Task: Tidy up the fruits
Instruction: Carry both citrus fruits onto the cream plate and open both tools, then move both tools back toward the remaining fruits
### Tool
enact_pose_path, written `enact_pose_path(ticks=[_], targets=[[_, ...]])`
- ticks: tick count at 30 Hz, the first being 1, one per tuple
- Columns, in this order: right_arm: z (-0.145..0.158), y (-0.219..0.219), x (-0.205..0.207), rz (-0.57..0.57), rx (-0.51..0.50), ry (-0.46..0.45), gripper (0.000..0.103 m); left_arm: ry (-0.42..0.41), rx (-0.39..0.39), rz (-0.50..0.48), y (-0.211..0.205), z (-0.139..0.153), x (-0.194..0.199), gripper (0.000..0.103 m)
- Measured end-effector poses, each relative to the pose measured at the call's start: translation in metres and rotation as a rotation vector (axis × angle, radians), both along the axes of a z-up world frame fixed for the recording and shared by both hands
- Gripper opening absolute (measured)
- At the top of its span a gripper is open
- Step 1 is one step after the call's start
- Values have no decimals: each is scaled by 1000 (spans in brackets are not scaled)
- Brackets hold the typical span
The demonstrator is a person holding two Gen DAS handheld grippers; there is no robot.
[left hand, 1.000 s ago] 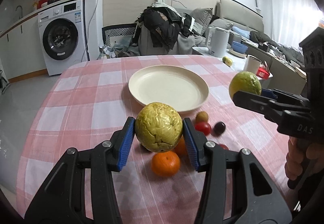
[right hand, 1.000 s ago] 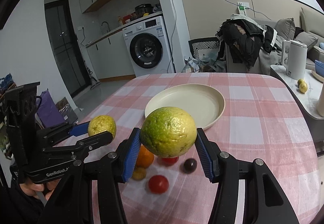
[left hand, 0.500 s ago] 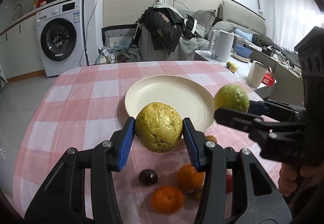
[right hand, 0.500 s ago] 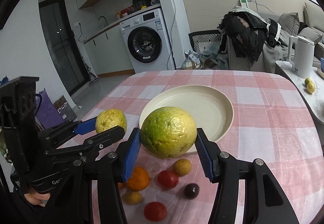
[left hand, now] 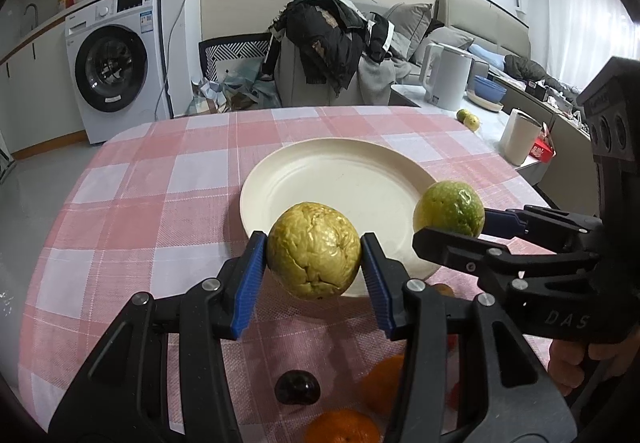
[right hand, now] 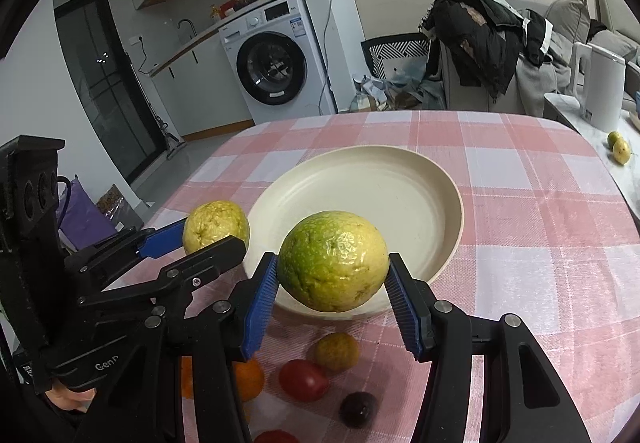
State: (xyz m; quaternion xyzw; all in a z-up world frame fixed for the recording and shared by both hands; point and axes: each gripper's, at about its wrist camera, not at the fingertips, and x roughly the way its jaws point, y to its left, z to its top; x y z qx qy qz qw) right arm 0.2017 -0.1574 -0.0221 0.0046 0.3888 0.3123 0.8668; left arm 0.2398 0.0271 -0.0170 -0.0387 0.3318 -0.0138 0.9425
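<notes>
— Fruit count?

— Two large ones, both off the worktop (left hand: 160, 179): a wrinkled yellow fruit (left hand: 314, 250) and a green-yellow fruit (right hand: 333, 260). Loose on the checked cloth near the plate's near edge, as seen from the right wrist: one small yellow-brown fruit (right hand: 337, 351), one red tomato (right hand: 304, 379), another red one (right hand: 275, 436) cut off by the frame edge, one dark plum-like fruit (right hand: 359, 408), one orange (right hand: 248, 379) partly hidden behind a finger. From the left wrist, two oranges: (left hand: 343, 426) and (left hand: 383, 383). One cream plate (left hand: 304, 179), nothing on it.

— And the tools?

— Two. Left tool (left hand: 314, 263) partway closed, blue pads pressed on either side of the wrinkled yellow fruit, held just above the plate's near rim. Right tool (right hand: 333, 283) likewise partway closed, clamped on the green-yellow fruit, also over the near rim.

— Spacing between them?

— Side by side, close, not touching; each visible in the other's camera.

— Off the worktop?

— One white kettle (left hand: 446, 77), one washing machine (left hand: 116, 63), two small yellowish fruits (left hand: 468, 119) on a side counter.
</notes>
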Motion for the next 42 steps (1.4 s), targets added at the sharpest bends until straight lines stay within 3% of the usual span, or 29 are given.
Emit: enact_pose_path(ticks=[17,23,27,29,31,34,36,38,42], targets=[[-19,4,31,-11,-67,65,55,90,26,-14,0,-18,34,45],[-18,-3,41,-18,-41,91,55,110,27,-31,-4,-23,39,45],[-14,-8,34,-19,-32,74,56,87,16,-29,-2,-19,31,45],[-10,-11,27,-25,-36,53,62,65,28,-28,-2,-12,24,47],[-7,-13,18,-28,-34,34,70,39,33,-14,0,-5,12,64],[-1,-17,3,-35,-37,8,79,-11,18,0,5,5,-8,80],[2,-20,-8,-37,-37,-12,94,-36,11,11,10,11,-23,82],[5,-21,-21,-32,-41,-35,100,-57,5,18,14,17,-39,83],[9,-19,-45,4,-66,-72,103,-86,6,35,21,23,-62,98]])
